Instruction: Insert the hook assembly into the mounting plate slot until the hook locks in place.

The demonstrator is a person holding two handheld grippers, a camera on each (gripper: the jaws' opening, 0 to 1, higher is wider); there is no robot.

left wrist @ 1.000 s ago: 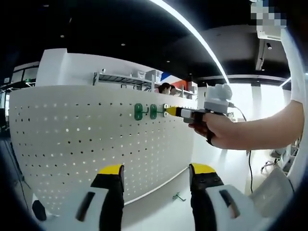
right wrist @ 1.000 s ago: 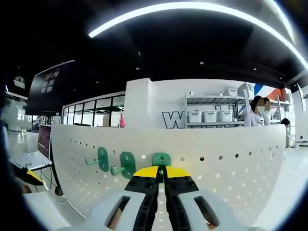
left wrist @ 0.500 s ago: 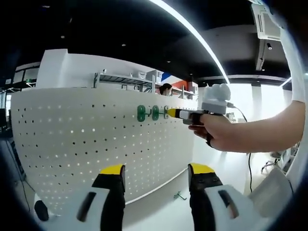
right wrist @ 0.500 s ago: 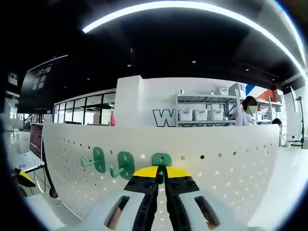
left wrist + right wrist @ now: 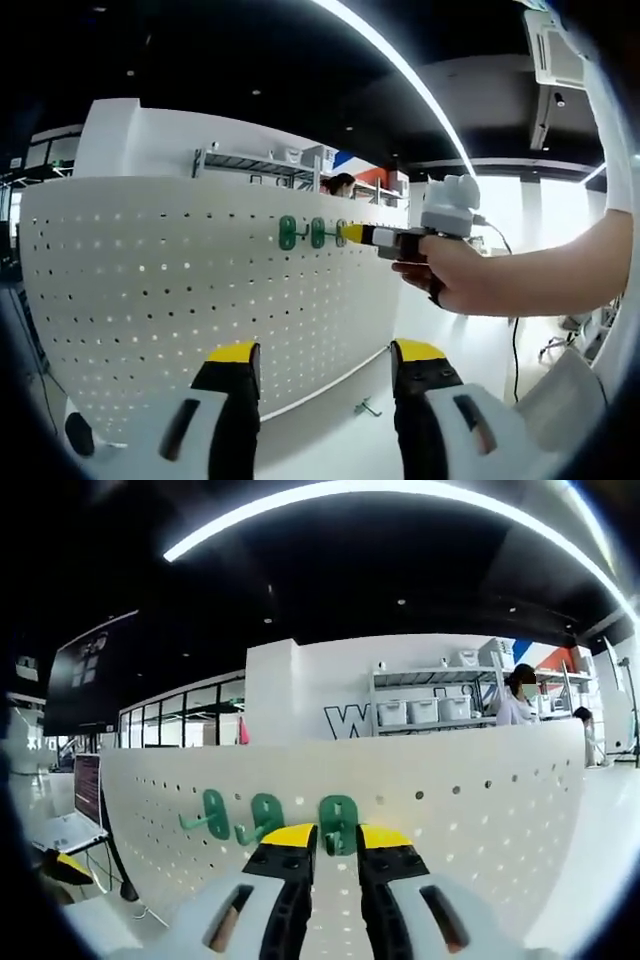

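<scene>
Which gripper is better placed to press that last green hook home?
The right gripper, probably: its open jaws flank the third hook on the pegboard. The left gripper hangs back, open and empty.

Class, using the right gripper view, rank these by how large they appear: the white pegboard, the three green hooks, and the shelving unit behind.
1. White pegboard, by far the largest.
2. Shelving unit; it stands farther back, so its true size is unsure.
3. Green hooks: left, middle and right look about alike, so no ranking among them.
</scene>
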